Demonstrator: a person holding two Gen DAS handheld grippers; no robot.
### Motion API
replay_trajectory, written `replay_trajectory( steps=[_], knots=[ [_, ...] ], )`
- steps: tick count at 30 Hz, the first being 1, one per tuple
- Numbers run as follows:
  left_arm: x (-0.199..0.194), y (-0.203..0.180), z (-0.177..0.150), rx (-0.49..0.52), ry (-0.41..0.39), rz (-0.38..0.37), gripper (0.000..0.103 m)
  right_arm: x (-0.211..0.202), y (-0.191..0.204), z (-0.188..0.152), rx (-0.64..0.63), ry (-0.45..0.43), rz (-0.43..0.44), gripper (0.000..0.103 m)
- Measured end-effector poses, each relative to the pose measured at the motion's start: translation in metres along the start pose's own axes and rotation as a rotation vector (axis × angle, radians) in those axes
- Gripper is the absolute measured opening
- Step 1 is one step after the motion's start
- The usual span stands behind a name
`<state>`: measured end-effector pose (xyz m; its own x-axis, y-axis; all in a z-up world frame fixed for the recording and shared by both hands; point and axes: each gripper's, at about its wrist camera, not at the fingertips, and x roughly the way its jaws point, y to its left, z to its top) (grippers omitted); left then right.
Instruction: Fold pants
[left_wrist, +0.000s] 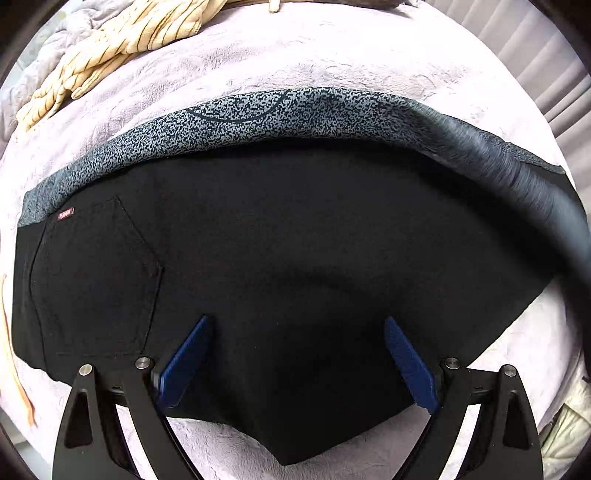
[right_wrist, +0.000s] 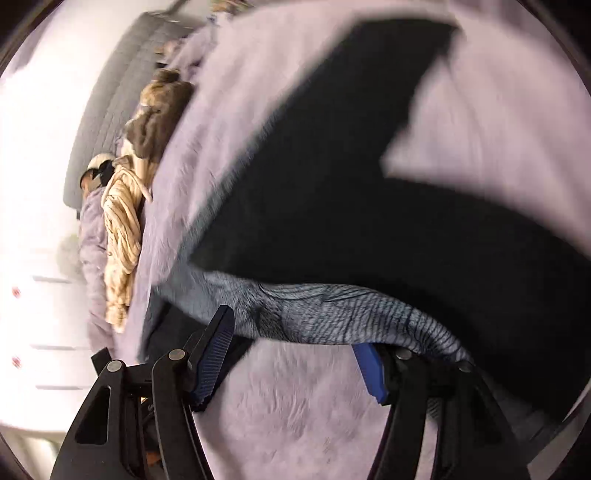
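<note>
1. Nearest the left wrist camera, the left gripper (left_wrist: 297, 328) points steeply down with its blue pads (left_wrist: 184, 360) spread wide; nothing is between them, only the black fabric lying beneath.
2. The pants (left_wrist: 277, 240) lie flat on a pale lilac blanket (left_wrist: 295, 55), black side up, with a back pocket (left_wrist: 96, 280) at the left and a speckled grey inner lining (left_wrist: 229, 118) showing along the far edge.
3. A cream striped cloth (left_wrist: 110, 48) lies bunched on the blanket at the upper left, apart from the pants.
4. In the blurred right wrist view, the right gripper (right_wrist: 295, 332) has its jaws apart; a grey fold of the pants (right_wrist: 332, 310) drapes across the fingertips, over the right pad, but is not pinched.
5. Beyond it the black pants spread across the blanket (right_wrist: 295, 406), with the cream cloth (right_wrist: 122, 236) at the bed's edge.
</note>
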<state>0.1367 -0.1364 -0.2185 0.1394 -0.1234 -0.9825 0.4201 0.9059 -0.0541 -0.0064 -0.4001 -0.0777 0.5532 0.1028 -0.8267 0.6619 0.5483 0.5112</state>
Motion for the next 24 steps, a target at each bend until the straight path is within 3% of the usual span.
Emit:
replay_trajectory(
  steps=[6,8,10,12,16,19,24],
  knots=[
    [0.002,-0.028,0.013,0.051,-0.007,0.072,0.095,0.023,0.054,0.121,-0.351,0.026,-0.113,0.069],
    [0.002,-0.035,0.016,0.050,-0.002,0.080,0.095,0.027,0.063,0.149,-0.334,0.074,-0.090,0.069],
    [0.000,-0.039,0.022,0.036,0.015,0.086,0.095,0.010,0.059,0.169,-0.259,0.066,0.000,0.069],
    [-0.005,-0.043,0.031,0.016,0.023,0.073,0.095,-0.005,0.051,0.169,-0.219,0.051,0.033,0.069],
    [-0.018,-0.066,0.058,0.012,-0.011,0.028,0.095,-0.033,-0.004,0.135,-0.117,0.055,0.012,0.069],
    [-0.020,-0.094,0.080,0.063,-0.042,0.037,0.095,-0.029,-0.058,0.118,-0.004,0.080,-0.047,0.069],
    [-0.007,-0.127,0.108,0.049,-0.047,0.046,0.095,-0.009,-0.119,0.130,0.207,0.030,0.032,0.068]
  ],
)
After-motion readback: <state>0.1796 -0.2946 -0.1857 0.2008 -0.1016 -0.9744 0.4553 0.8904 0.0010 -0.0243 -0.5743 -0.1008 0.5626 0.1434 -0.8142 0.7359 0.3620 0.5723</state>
